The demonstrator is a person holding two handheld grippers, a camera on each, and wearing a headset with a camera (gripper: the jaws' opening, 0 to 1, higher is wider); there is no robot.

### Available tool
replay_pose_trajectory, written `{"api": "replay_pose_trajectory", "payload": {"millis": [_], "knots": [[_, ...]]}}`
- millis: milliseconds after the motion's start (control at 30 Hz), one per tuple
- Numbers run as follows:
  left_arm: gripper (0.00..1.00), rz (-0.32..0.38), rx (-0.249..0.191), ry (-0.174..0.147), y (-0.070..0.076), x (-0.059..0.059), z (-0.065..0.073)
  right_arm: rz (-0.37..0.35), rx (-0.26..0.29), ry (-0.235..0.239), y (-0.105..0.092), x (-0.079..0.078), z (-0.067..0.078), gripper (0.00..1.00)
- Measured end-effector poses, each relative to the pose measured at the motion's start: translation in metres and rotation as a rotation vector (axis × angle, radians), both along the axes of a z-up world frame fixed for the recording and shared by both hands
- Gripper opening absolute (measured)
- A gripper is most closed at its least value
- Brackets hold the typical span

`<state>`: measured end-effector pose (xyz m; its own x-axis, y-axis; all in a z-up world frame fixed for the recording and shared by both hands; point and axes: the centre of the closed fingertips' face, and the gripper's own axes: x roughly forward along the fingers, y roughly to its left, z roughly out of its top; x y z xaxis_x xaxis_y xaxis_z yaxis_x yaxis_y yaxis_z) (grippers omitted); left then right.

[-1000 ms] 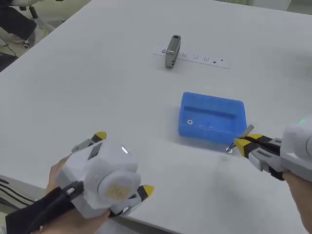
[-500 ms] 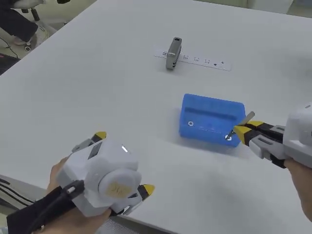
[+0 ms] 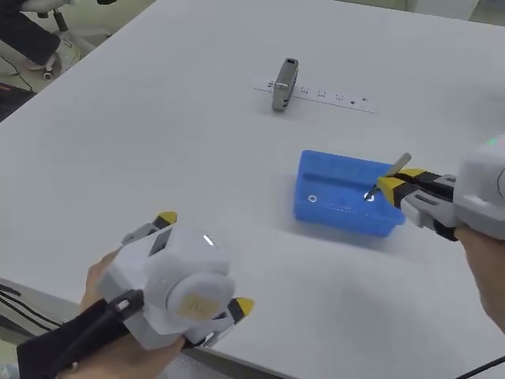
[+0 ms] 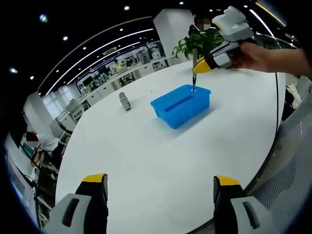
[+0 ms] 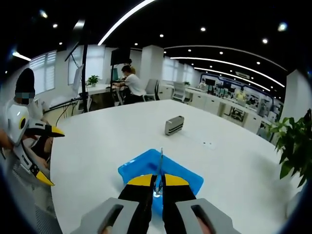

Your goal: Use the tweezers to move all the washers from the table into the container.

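In the head view, the left hand-held gripper (image 3: 203, 260) sits at the near left above the white surface (image 3: 158, 118), its jaws apart and holding nothing. At the right, the right hand-held gripper (image 3: 390, 184) is clamped on the tweezers (image 3: 387, 180), whose tip holds a washer (image 3: 369, 196) over the right part of the blue container (image 3: 347, 217). A second washer (image 3: 312, 199) lies inside the container at its left. A power strip (image 3: 331, 97) with a grey plug (image 3: 284, 83) lies farther off.

In the left gripper view, the jaws stand wide apart above the surface (image 4: 146, 146). Beyond them the tweezers (image 4: 194, 73) point down into the container (image 4: 178, 107).

In the right gripper view, the jaws are closed on the tweezers (image 5: 160, 163) above the container (image 5: 134, 170).
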<state>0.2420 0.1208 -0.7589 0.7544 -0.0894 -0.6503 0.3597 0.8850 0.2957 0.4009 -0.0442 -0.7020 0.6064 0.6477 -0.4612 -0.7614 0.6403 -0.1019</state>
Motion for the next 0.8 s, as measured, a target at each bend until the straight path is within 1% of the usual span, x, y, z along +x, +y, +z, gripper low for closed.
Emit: {"api": "replay_pose_trajectory", "payload": {"millis": [133, 300, 400, 467, 600, 800], "knots": [[0.92, 0.001, 0.002, 0.002, 0.000, 0.000, 0.000, -0.007, -0.010, 0.003, 0.001, 0.009, -0.007, 0.02], [0.92, 0.001, 0.001, 0.006, 0.000, 0.000, -0.001, -0.015, -0.028, 0.018, 0.001, 0.018, -0.020, 0.02], [0.92, -0.001, 0.006, 0.009, 0.000, 0.000, -0.002, -0.016, -0.036, 0.032, 0.001, 0.018, -0.027, 0.02], [0.92, 0.002, 0.006, 0.008, 0.001, 0.000, -0.002, -0.016, -0.050, 0.045, 0.001, 0.018, -0.035, 0.02], [0.92, 0.006, 0.004, 0.009, 0.001, 0.001, -0.002, -0.015, -0.061, 0.066, 0.000, 0.016, -0.047, 0.02], [0.91, 0.001, 0.009, 0.015, 0.000, 0.000, -0.003, -0.013, -0.076, 0.087, 0.000, 0.014, -0.056, 0.02]]}}
